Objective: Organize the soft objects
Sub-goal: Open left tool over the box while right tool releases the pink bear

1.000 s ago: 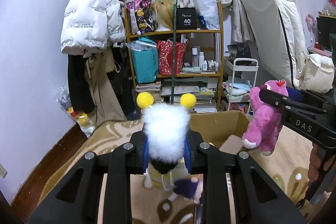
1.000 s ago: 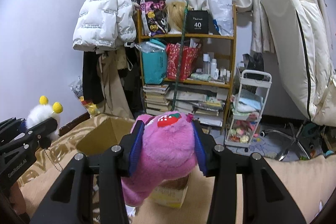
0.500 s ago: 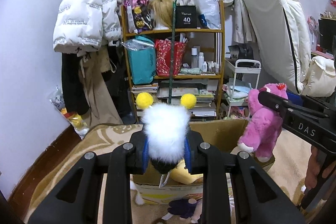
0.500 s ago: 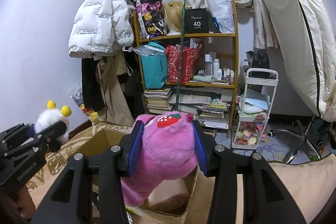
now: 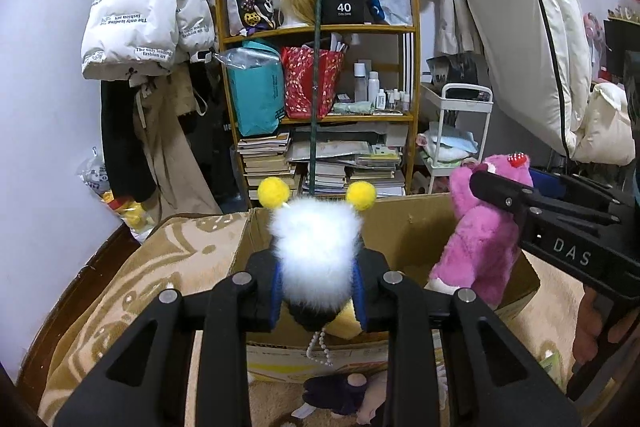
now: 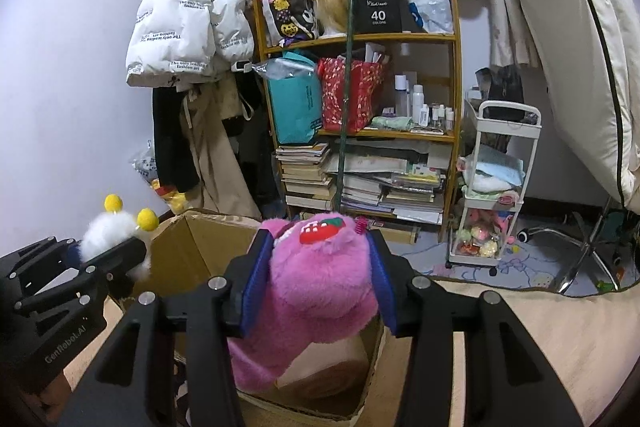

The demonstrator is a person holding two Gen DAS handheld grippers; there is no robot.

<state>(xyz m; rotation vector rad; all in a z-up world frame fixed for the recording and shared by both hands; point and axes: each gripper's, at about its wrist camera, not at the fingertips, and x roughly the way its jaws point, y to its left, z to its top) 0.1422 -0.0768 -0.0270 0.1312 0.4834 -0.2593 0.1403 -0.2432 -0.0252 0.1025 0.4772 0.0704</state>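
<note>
My left gripper (image 5: 318,291) grips a white fluffy toy (image 5: 316,247) with two yellow pompoms over the near-left part of an open cardboard box (image 5: 404,227). Its jaws are opening, with the blue pads still against the fur. A bead chain hangs under the toy. My right gripper (image 6: 318,287) holds a pink plush bear (image 6: 320,279) with a strawberry patch above the same box (image 6: 192,247). These jaws are opening too, and the pads still touch the bear. Each gripper shows in the other's view: the bear (image 5: 480,239) at the right, the white toy (image 6: 106,233) at the left.
A yellow plush (image 5: 344,319) lies inside the box and a dark purple toy (image 5: 340,391) lies on the patterned blanket (image 5: 168,267) before it. Behind stand a crowded wooden shelf (image 5: 316,115), a white trolley (image 6: 496,187), hanging coats (image 5: 148,11) and a leaning mattress (image 6: 568,47).
Both grippers have come forward and lower with their toys, from beside the box to over its opening. The box now looms larger and its inside shows.
</note>
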